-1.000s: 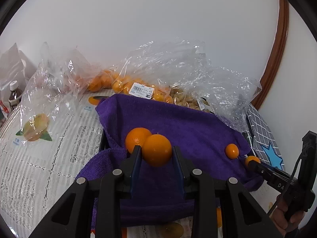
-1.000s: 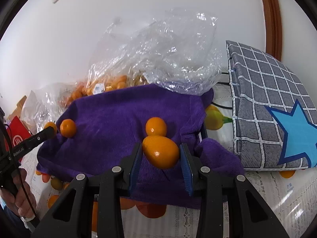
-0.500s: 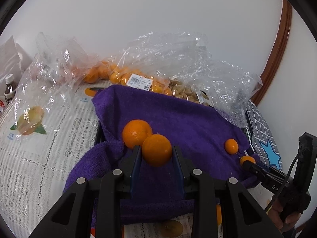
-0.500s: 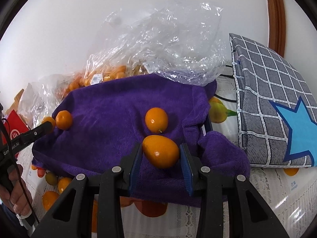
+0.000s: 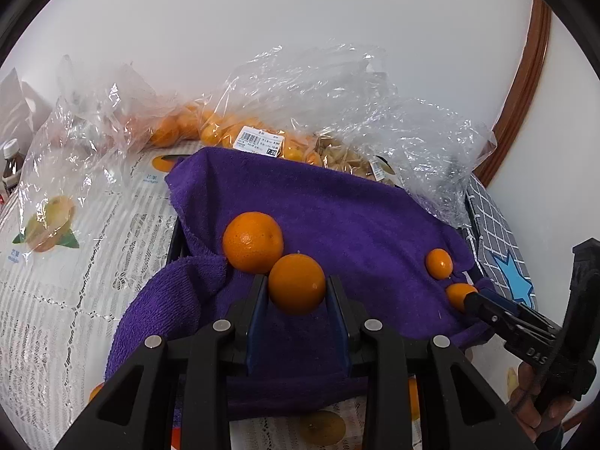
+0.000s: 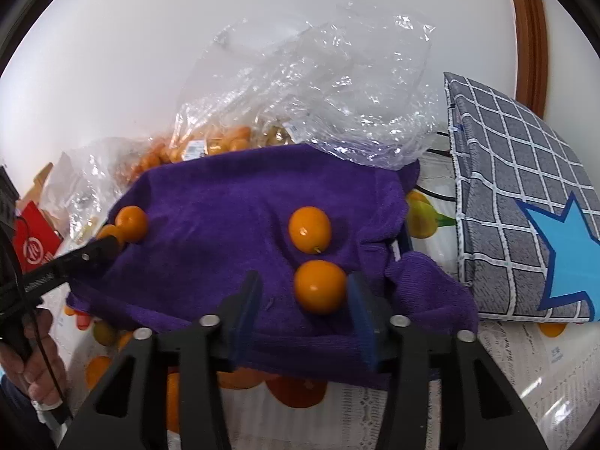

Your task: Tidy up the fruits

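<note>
Four fruits: all on the purple towel point(image 5: 337, 217), two at each end.
Held orange point(image 5: 297, 284): lower centre of the left wrist view, clamped between the left gripper's point(image 5: 296, 300) blue pads, which press on both its sides.
Second orange point(image 5: 253, 242): just up and left of the held one, touching it, resting on the towel.
Loose kumquat point(image 6: 319, 287): lower centre of the right wrist view, lying on the towel between the right gripper's point(image 6: 305, 296) fingers.
Right gripper: its jaws have just been opening; they now stand about half apart, with a clear gap on the fruit's left and a thin one on its right, so nothing is gripped.
Other kumquat point(image 6: 309, 228): just above the loose one, apart from it, stem end pointing down.
Towel: draped over a dark tray point(image 5: 173, 240), whose edge shows at the towel's left in the left wrist view.
Bags point(image 5: 311, 112): clear plastic, behind the towel in the upper middle, holding small orange fruit and bearing a price label point(image 5: 258, 142).
Cushion point(image 6: 517, 195): grey check with a blue star, right of the right wrist view, beside the towel.
Tablecloth point(image 5: 75, 262): white lace-patterned with fruit prints, under everything.
Hands: each grips the other tool's handle, at the lower right point(image 5: 540, 405) and lower left point(image 6: 33, 356) of the frames.
</note>
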The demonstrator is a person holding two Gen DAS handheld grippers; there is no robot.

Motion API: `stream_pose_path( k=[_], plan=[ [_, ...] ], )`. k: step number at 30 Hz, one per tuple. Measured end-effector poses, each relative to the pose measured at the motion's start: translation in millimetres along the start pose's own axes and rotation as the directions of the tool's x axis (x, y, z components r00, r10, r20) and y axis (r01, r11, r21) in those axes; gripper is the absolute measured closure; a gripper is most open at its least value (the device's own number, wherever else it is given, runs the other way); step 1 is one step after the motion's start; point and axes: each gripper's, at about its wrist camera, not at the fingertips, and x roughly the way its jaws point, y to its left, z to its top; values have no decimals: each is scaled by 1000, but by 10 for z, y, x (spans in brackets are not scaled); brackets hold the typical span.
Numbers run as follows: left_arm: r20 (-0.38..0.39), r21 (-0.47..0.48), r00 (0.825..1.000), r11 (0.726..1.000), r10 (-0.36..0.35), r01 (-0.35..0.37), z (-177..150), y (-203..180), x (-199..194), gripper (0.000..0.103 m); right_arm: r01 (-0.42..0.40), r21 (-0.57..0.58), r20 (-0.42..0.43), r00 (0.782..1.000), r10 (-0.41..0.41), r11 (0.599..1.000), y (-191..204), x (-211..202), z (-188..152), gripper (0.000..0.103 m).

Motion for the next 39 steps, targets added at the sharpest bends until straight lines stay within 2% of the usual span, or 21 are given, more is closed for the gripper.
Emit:
stream_pose_path(
  k=[9, 18, 23, 34, 39],
  plan=[
    [-7, 10, 1000, 1000, 2, -2, -9, -22, 19, 73, -9, 21, 58, 998, 8, 1000, 10, -132, 8, 35],
    [-18, 14, 1000, 1000, 0, 0, 0, -25, 45, 70, -10, 40, 67, 998, 7, 999, -26, -138, 5, 35],
    [21, 11, 1000, 1000, -20, 20, 10, -24, -54, 61, 6, 21, 104, 995, -9, 1000, -7, -212, -4, 35],
    [72, -2, 997, 999, -36, 36, 22, -4, -174, 54, 22, 26, 110, 994, -25, 999, -4, -333, 17, 35],
    [119, 31, 992, 999, -39, 35, 0, -43, -265, 49, -9, 29, 133, 991, 5, 1000, 38, -438, -42, 35]
  ],
)
